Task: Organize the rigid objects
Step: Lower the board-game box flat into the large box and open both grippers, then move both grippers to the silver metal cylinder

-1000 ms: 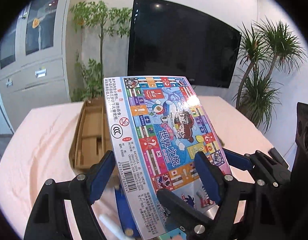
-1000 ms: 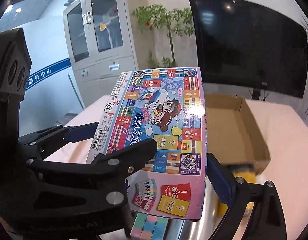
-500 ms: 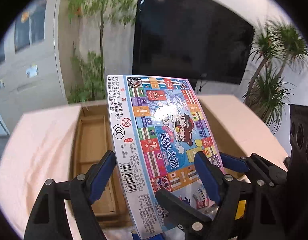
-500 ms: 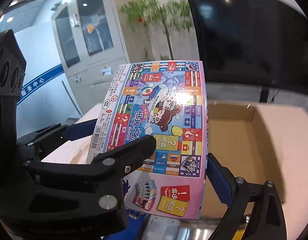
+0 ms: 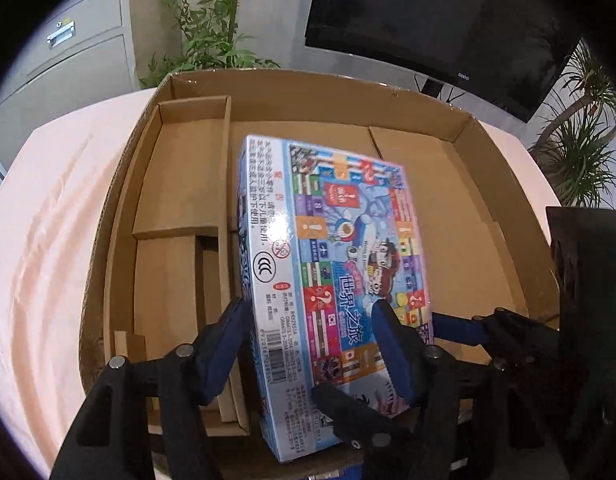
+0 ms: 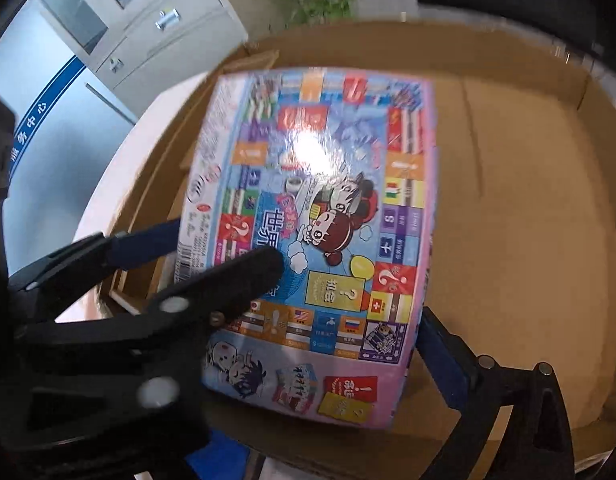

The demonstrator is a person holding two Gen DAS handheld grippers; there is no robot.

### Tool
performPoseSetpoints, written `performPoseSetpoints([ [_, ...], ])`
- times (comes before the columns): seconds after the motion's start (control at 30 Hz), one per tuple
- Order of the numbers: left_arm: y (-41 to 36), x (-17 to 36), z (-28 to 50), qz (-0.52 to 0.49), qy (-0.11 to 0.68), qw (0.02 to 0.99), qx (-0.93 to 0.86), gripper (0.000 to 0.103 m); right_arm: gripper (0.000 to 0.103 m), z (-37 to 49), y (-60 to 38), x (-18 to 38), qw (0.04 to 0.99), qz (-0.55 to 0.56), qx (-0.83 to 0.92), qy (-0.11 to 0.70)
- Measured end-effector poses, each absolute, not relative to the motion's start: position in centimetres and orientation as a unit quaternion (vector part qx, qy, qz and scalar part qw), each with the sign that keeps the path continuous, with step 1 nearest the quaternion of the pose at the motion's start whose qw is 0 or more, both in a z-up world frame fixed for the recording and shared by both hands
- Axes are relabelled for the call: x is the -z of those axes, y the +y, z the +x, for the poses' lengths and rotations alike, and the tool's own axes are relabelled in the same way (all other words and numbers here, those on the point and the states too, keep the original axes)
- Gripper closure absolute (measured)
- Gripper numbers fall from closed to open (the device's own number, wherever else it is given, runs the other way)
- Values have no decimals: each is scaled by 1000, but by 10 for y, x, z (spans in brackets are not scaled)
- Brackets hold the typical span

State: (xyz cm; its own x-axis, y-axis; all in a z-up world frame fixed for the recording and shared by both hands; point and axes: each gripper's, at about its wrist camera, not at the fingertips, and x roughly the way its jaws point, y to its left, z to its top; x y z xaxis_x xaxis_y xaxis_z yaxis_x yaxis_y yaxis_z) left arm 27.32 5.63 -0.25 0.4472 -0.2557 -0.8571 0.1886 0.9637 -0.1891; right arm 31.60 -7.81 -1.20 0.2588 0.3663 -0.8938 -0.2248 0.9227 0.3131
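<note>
A colourful board game box (image 5: 332, 280) is held by both grippers over the open cardboard box (image 5: 448, 216). My left gripper (image 5: 312, 344) is shut on the game box's near end, one blue pad on its left side face and one on its printed top. In the right wrist view the game box (image 6: 320, 216) fills the middle, tilted down into the cardboard box (image 6: 528, 208). My right gripper (image 6: 348, 300) is shut on its near edge, one finger on top and one at the right side.
A narrow divided cardboard compartment (image 5: 180, 208) runs along the carton's left side. The carton sits on a table with a pale pink cloth (image 5: 48, 240). A black monitor (image 5: 448, 20), potted plants (image 5: 576, 152) and grey cabinets (image 5: 68, 52) stand behind.
Both grippers have carried the game box forward and tipped it down, from above the table in front of the carton to inside the carton's opening.
</note>
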Motion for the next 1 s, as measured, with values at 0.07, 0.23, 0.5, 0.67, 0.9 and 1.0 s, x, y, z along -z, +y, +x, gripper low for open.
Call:
performPoseSetpoints([
  [0.07, 58, 2, 269, -35, 513, 847, 133, 41, 3, 318, -79, 12, 787, 63, -190, 584],
  [0.23, 63, -13, 257, -44, 500, 855, 133, 43, 8, 312, -79, 7, 786, 68, -206, 579],
  [0.5, 76, -80, 146, 32, 343, 937, 48, 2, 0, 224, -109, -61, 871, 30, -184, 454],
  [0.67, 71, -69, 114, 33, 349, 936, 30, 0, 0, 161, -148, -79, 897, 35, -148, 416],
  [0.9, 78, -93, 100, 5, 334, 940, 75, 0, 0, 83, -191, -81, 893, 22, -141, 427],
  [1.0, 83, -104, 99, 28, 331, 940, 79, 0, 0, 54, -200, -86, 888, 9, -150, 434],
])
